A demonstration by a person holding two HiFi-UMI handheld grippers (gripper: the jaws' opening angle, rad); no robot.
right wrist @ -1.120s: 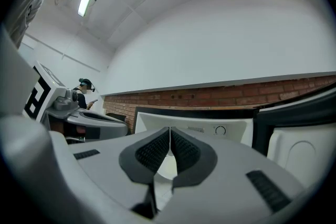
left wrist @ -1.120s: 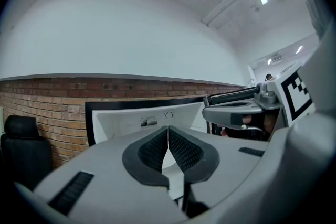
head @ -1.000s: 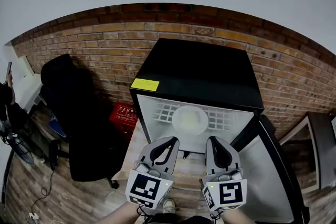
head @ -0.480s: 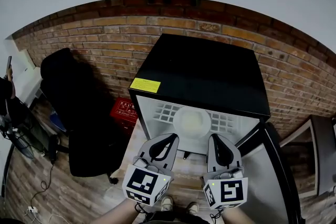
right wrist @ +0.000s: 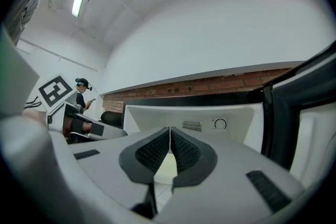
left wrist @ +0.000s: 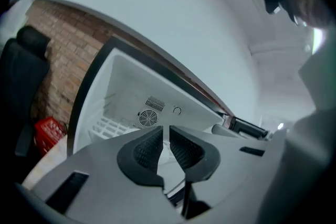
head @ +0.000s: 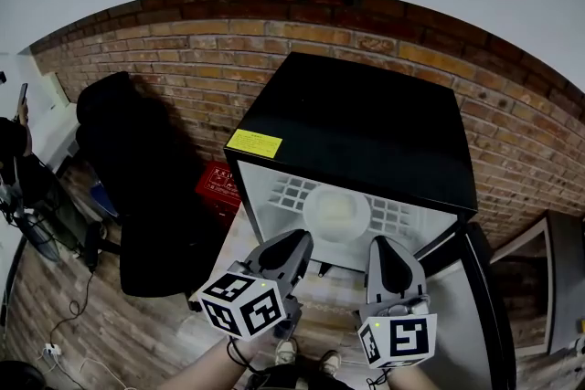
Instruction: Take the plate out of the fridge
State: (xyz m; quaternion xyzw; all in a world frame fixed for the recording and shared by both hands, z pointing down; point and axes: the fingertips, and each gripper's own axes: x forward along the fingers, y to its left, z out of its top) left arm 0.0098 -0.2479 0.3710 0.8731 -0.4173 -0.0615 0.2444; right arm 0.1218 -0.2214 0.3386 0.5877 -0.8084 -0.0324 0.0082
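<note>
A black mini fridge (head: 366, 128) stands open against a brick wall, its white inside facing me. The round white plate (head: 336, 213) lies on the wire shelf (head: 285, 193) inside. Both grippers hover just in front of the opening, below the plate and apart from it. My left gripper (head: 292, 244) is shut with nothing between its jaws and is rolled to one side. My right gripper (head: 382, 251) is shut and empty too. The left gripper (left wrist: 166, 129) points at the fridge's back wall. Under the jaws of the right gripper (right wrist: 170, 131) a pale bit of the plate (right wrist: 167, 168) shows.
The fridge door (head: 475, 306) hangs open at the right. A black office chair (head: 137, 196) and a red crate (head: 217, 189) stand left of the fridge. A person (head: 14, 160) stands at the far left. A yellow sticker (head: 254, 142) marks the fridge top.
My left gripper has rolled, turning its marker cube at an angle. Both grippers stay in front of the fridge, and the view has shifted slightly.
</note>
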